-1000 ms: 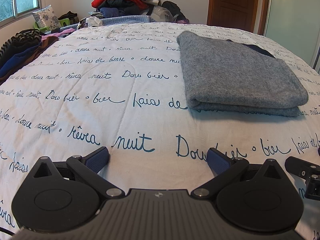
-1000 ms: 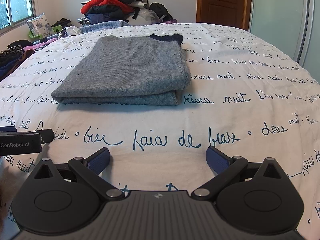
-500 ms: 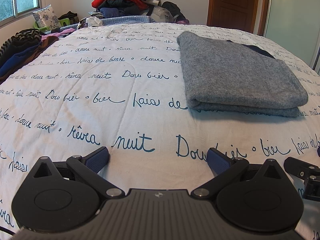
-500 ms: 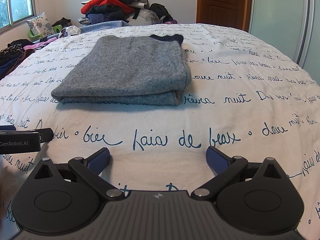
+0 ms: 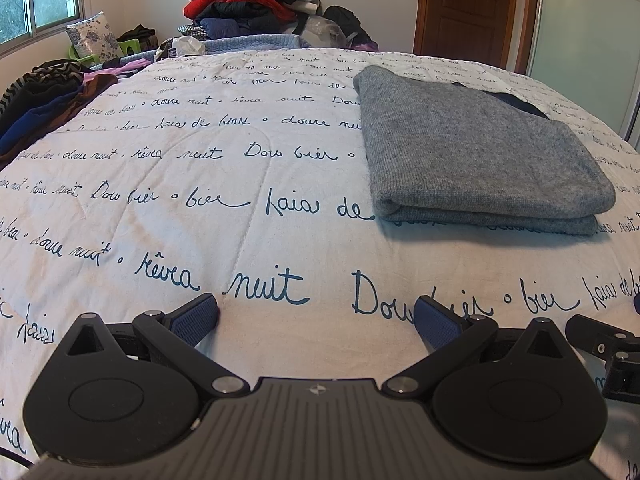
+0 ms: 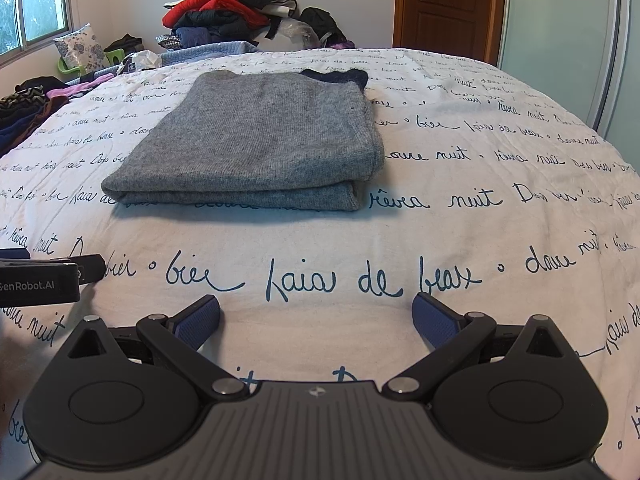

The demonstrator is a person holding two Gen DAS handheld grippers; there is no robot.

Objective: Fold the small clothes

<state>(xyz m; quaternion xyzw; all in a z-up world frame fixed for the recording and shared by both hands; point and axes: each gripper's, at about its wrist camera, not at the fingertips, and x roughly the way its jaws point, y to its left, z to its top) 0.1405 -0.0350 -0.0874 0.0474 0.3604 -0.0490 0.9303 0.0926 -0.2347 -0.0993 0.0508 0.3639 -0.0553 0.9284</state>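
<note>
A grey knit garment (image 5: 476, 156) lies folded flat on the white bedspread with blue script (image 5: 200, 208); it also shows in the right wrist view (image 6: 260, 148), with a dark blue piece (image 6: 344, 76) showing at its far edge. My left gripper (image 5: 316, 318) is open and empty, low over the bedspread, short of the garment and to its left. My right gripper (image 6: 316, 316) is open and empty, low over the bedspread in front of the garment. Neither touches the garment.
A pile of clothes (image 5: 256, 4) stands behind the bed's far end. More dark clothes (image 5: 40, 104) lie at the bed's left edge. A wooden door (image 5: 472, 8) and a wardrobe panel (image 5: 584, 40) stand at the back right. Each gripper's body shows in the other's view (image 6: 36, 280).
</note>
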